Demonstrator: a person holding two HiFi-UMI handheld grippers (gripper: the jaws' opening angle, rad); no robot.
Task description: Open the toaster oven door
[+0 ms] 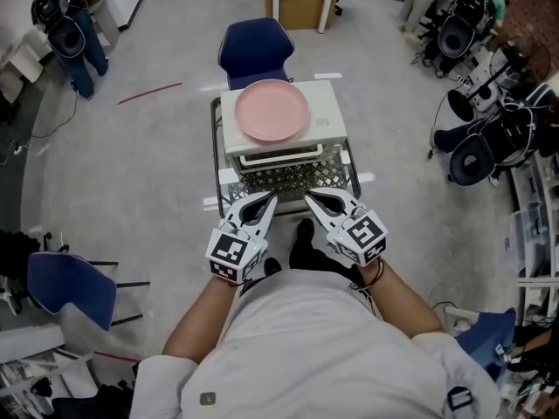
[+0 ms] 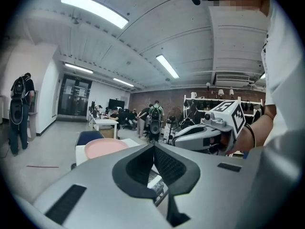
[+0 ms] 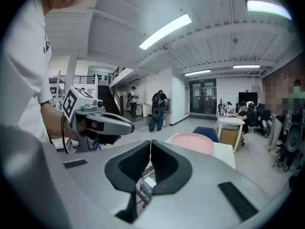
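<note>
A white toaster oven (image 1: pixel 327 112) stands on a wire cart (image 1: pixel 288 180) right in front of me, its front side (image 1: pixel 279 157) toward me. A pink plate (image 1: pixel 272 110) lies on its top. Both grippers hover side by side just short of the cart's near edge, a little apart from the oven. My left gripper (image 1: pixel 267 202) is shut and holds nothing; so does my right gripper (image 1: pixel 312 199). In the left gripper view the closed jaws (image 2: pixel 154 146) point past the pink plate (image 2: pixel 106 148). The right gripper view shows its closed jaws (image 3: pixel 150 142) below the plate (image 3: pixel 193 143).
A blue chair (image 1: pixel 253 49) stands behind the oven, another blue chair (image 1: pixel 70 288) at my left. A white table with a cardboard box (image 1: pixel 300 5) is further back. Black gear and stands (image 1: pixel 485 142) crowd the right side. People stand around the room's edges.
</note>
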